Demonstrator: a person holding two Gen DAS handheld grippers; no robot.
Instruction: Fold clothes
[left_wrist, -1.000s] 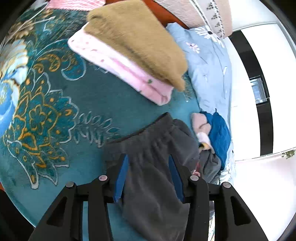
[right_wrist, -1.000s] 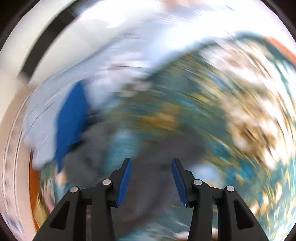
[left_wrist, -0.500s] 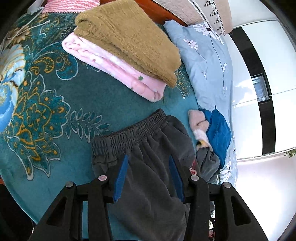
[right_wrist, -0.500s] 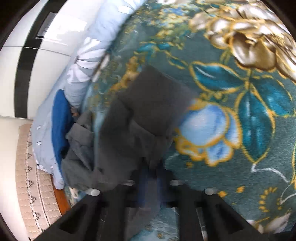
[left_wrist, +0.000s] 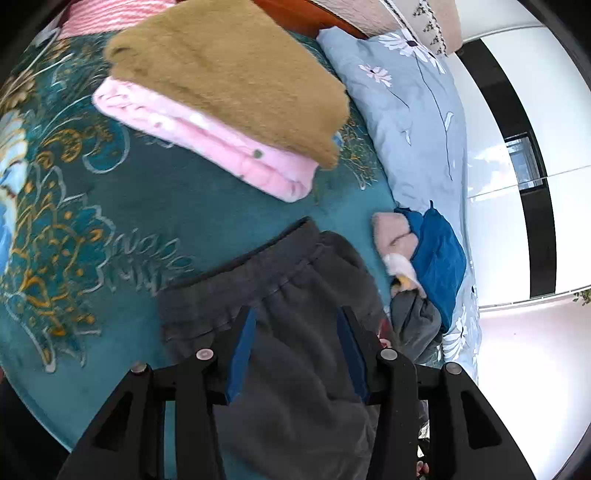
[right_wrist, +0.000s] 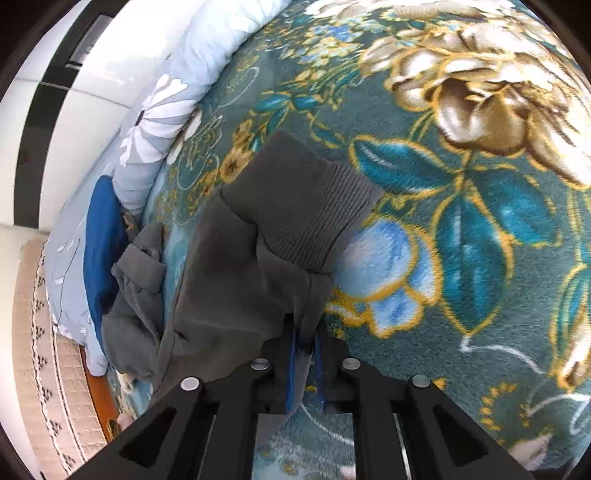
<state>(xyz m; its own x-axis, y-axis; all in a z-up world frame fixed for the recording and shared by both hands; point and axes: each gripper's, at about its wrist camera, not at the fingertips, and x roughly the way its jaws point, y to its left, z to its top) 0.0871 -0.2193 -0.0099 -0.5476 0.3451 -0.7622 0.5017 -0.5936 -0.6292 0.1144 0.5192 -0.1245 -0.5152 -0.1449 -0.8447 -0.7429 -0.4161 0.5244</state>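
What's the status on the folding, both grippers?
Left gripper open over grey trousers. Right gripper shut on trouser fabric near the cuff. Folded stack beyond, clear.

Teal floral blanket (left_wrist: 192, 206) carried dark grey trousers (left_wrist: 295, 302), folded pink garment (left_wrist: 221, 147), pale blue pillow (left_wrist: 417, 122).

Both wrist views close above blanket (left_wrist: 110, 206), sharing grey trousers (right_wrist: 258, 266), perhaps opposite ends

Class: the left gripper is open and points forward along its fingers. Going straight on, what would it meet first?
Most likely the grey trousers lying between the left gripper fingers; the folded pink garment lies farther on. Depth is uncertain.
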